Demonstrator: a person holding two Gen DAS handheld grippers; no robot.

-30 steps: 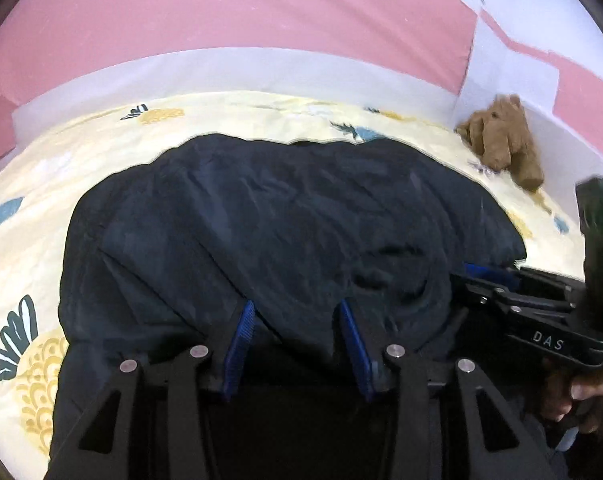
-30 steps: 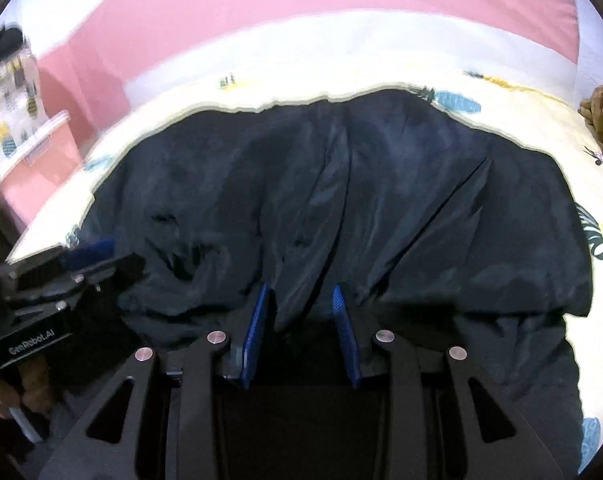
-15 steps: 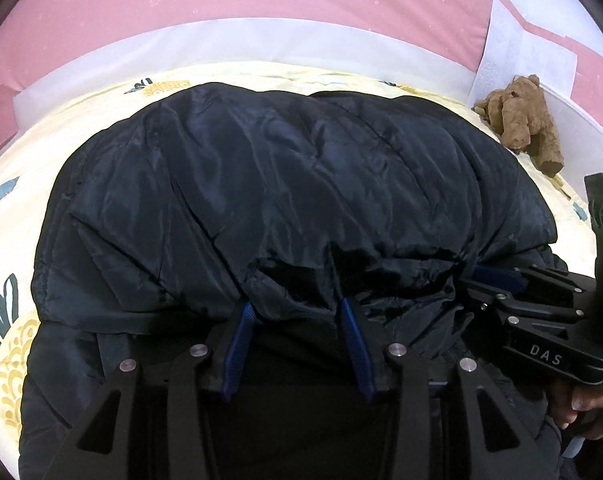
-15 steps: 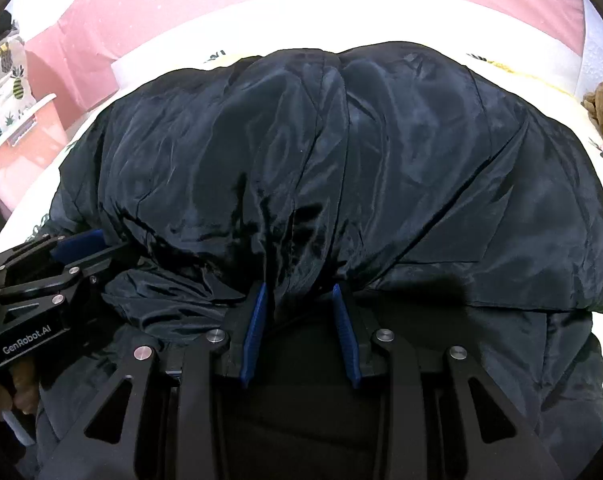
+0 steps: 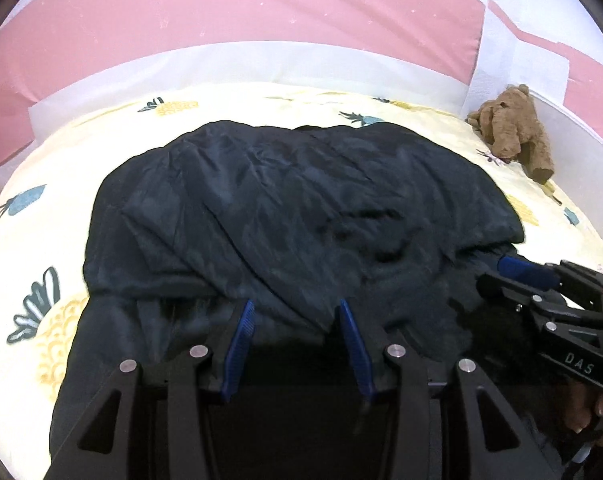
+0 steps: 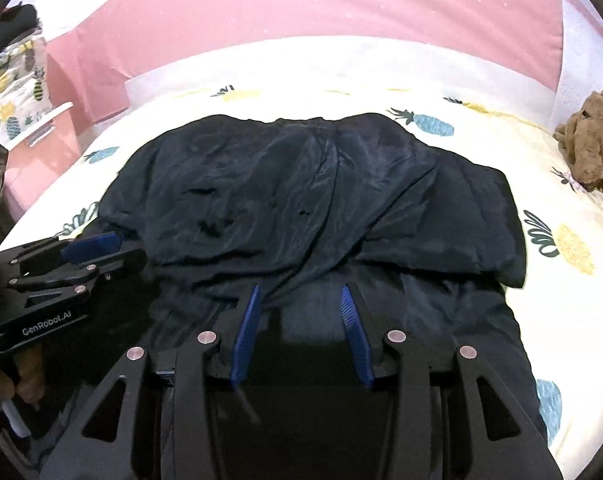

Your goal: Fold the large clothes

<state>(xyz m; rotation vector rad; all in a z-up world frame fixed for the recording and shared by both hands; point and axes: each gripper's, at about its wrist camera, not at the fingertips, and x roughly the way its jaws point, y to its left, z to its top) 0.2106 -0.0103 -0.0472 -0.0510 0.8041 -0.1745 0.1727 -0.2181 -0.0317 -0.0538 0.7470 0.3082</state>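
The left gripper (image 5: 297, 312), black-framed with ribbed blue pads, stands with its jaws spread; dark cloth lies across the gap, but nothing shows the pads pinching it. The right gripper (image 6: 299, 300) is likewise spread, with only flat fabric between its pads. Both sit at the near hem of the dark navy, shiny padded jacket (image 5: 301, 216), which lies folded over itself on the cream pineapple-print bedsheet (image 5: 53, 184). The jacket's near part is cut off beneath the gripper frames, and its folds are hard to make out in the dark cloth. Well beyond the jacket's far right corner a brown plush toy (image 5: 513, 132) rests against the white and pink wall (image 5: 237, 12).
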